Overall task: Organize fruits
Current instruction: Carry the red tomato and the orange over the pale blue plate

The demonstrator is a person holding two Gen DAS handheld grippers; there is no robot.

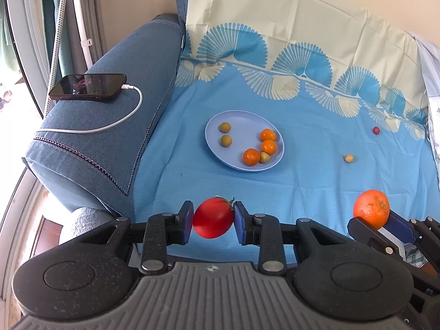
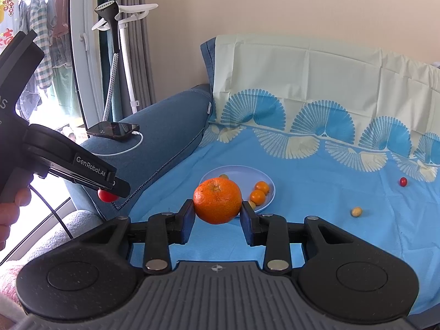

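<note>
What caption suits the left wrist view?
Left gripper grips a red tomato before a fruit-filled plate.

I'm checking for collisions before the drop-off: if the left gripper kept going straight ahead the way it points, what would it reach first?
Probably the plate, since the left gripper, holding the tomato, points roughly toward it; depth is uncertain.

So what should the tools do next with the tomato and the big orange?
Probably carry both forward to the plate. The left tool grips the tomato and the right tool grips the orange, both lifted short of the plate, which already holds small fruits and has bare space.
</note>
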